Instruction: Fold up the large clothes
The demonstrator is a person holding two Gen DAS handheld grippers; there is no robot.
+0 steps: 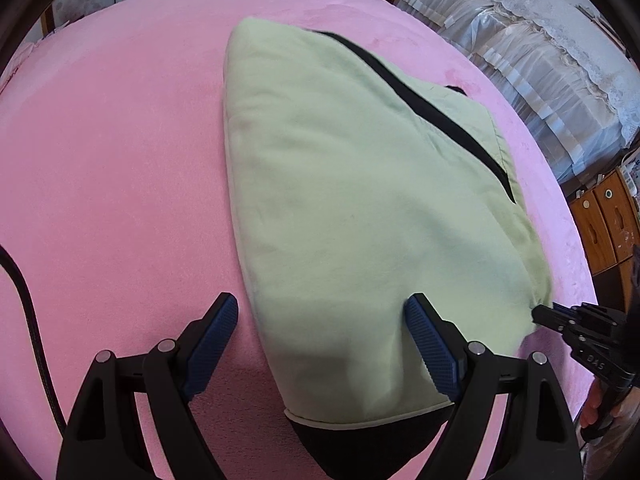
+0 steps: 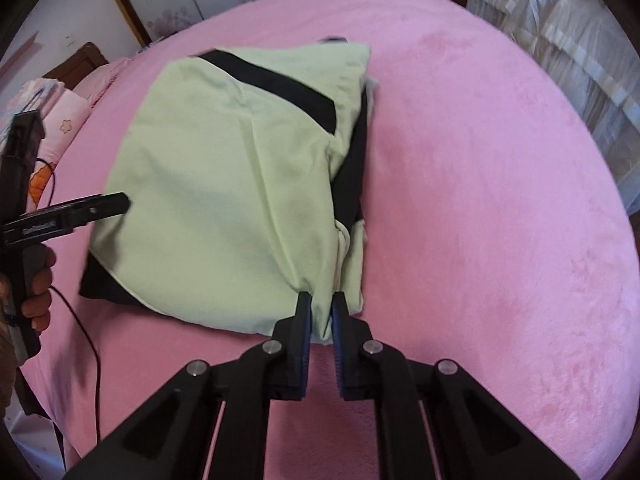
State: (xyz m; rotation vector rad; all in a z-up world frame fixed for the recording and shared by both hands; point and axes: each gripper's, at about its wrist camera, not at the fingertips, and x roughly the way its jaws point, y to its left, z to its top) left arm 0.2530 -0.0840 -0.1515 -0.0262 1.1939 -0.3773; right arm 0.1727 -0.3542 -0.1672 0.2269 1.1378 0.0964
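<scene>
No box, basket or other container showed in either view; the only bearing surface was the pink blanket (image 1: 120, 140) spread over the bed, and on it lay the pale green garment (image 1: 340, 200), taken here as the landmark.

To the left of the garment, in the right wrist view, stood a pink floral pillow (image 2: 60, 120) at the bed's edge, and a thin black cable (image 2: 86, 332) trailed over the blanket. Nearer the garment, the left gripper (image 1: 320, 308) stood with its blue-padded fingers (image 1: 214, 340) spread wide; one finger rested over the bare blanket just beside the garment's left edge, the other over the cloth itself, gripping nothing.

The garment lay near the middle of the bed, folded into a thick, rounded bundle of soft green cloth. A black band (image 2: 276, 84) ran slantwise across its far part, black fabric (image 2: 356, 168) showed along its right side, and a black layer (image 1: 360, 448) edged with pale piping peeked from beneath its near-left corner. Shallow creases ran toward its near-right corner.

At that near-right corner, the right gripper (image 2: 320, 300) was closed narrowly on a pinch of the green cloth, which bunched between its pads.

To the right of the garment, beyond the bed, hung cream ruffled fabric (image 1: 520, 60), with wooden drawers (image 1: 604, 220) below it.
</scene>
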